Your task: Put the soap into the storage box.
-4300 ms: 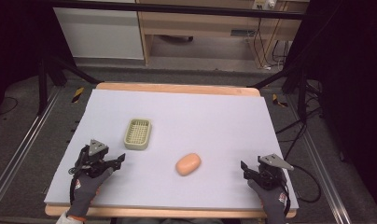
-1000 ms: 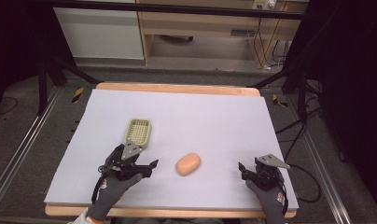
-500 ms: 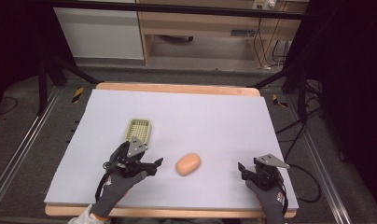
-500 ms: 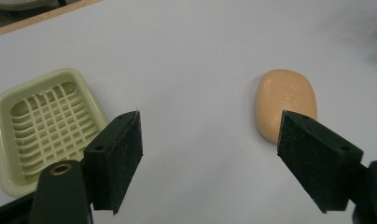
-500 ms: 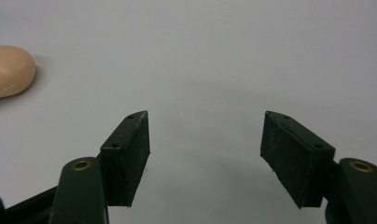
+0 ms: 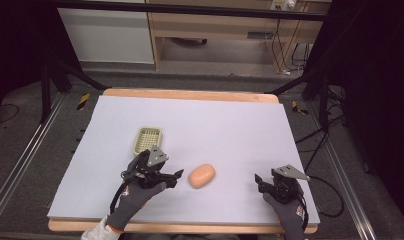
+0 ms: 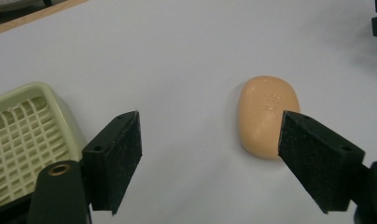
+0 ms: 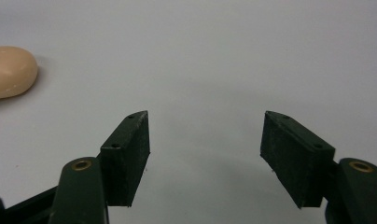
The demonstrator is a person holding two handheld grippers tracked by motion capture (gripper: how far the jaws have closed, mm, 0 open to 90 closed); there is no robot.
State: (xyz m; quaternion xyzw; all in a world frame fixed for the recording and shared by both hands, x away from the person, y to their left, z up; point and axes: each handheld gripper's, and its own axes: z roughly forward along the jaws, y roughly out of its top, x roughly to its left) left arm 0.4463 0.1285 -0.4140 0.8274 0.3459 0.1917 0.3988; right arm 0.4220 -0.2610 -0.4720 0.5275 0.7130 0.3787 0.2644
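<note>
**Both jaws spread, soap lying free btwn my hands**

My left gripper (image 6: 174, 176) sits near the front edge of the table (image 6: 230, 120), jaws spread wide, nothing btwn them. Seen along that gripper, the orange-tan soap bar (image 7: 268, 115) lies flat on the white sheet, w/ my right-hand jaw just in front of its near end; can't tell if the pad touches it. The other jaw is well clear of the soap, closer to the pale green soap dish (image 7: 23, 140), which sits low at that view's left edge w/ its grid bottom bare.

From the high view, the soap (image 6: 201, 175) is just right of my left gripper's tips, toward the front-middle of the table. The dish (image 6: 147, 139) is behind my left hand (image 6: 135, 197), close to the gripper's top plate but apart from the soap.

My right gripper (image 6: 259, 182) is near the front right corner, well apart from the soap, jaws also spread & holding nothing. Along its jaws I see bare white sheet, w/ the soap's end (image 8: 10, 71) far off at the upper left.

Both hands are in dark grey gloves.
</note>
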